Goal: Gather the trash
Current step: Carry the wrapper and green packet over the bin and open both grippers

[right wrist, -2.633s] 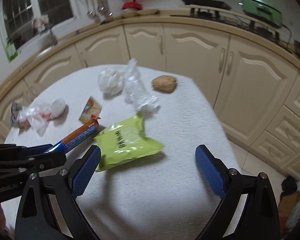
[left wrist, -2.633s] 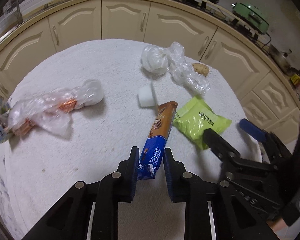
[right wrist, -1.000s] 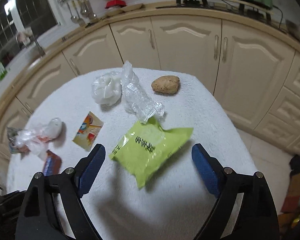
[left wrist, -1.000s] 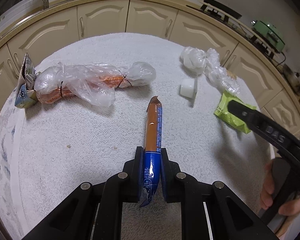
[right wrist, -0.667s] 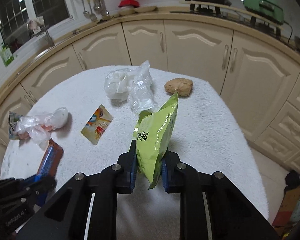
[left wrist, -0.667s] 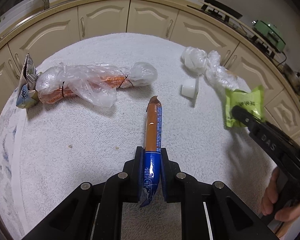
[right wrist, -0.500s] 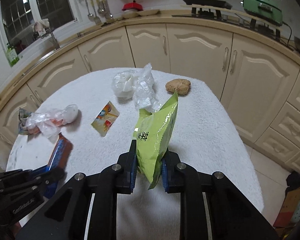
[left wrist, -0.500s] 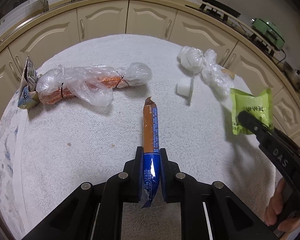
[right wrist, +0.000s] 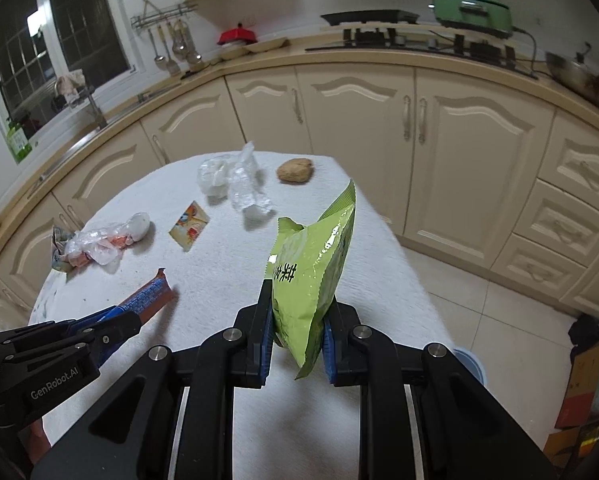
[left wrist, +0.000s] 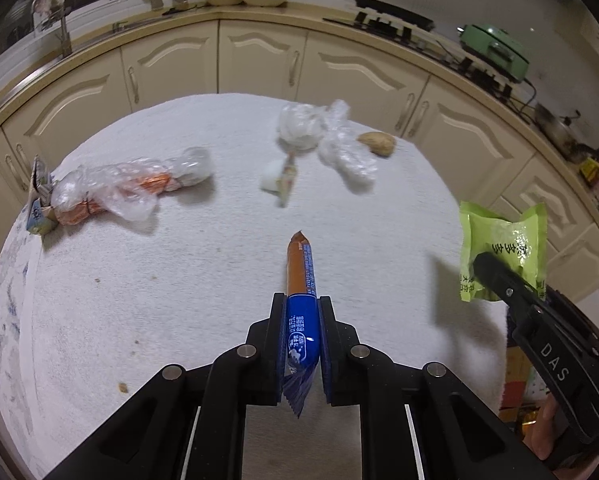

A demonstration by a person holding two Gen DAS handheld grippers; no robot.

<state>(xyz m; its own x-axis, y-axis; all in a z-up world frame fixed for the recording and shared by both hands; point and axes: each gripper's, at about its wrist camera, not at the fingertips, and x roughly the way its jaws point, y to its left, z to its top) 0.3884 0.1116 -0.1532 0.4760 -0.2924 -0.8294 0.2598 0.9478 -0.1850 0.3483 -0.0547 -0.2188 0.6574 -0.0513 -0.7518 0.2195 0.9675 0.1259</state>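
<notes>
My left gripper [left wrist: 300,308] is shut on the blue end of a long blue and orange snack wrapper [left wrist: 299,268], which sticks out forward above the white-clothed table [left wrist: 203,264]. In the right wrist view the same wrapper [right wrist: 147,294] shows at lower left in the left gripper [right wrist: 117,326]. My right gripper [right wrist: 297,312] is shut on a green snack bag [right wrist: 315,264], held upright above the table's right edge. That green bag [left wrist: 499,248] appears at the right of the left wrist view.
On the table lie a clear plastic bag with orange contents [left wrist: 127,188] beside a small carton [left wrist: 39,208], a flat colourful packet [right wrist: 189,228], crumpled clear plastic [right wrist: 235,184] and a brown lump [right wrist: 295,170]. Cabinets [right wrist: 379,120] curve behind; tiled floor [right wrist: 499,320] lies to the right.
Both grippers have lifted and drawn back from the table with their catches. The right jaws, open around the green bag a second ago, have closed on it and raised it upright.
</notes>
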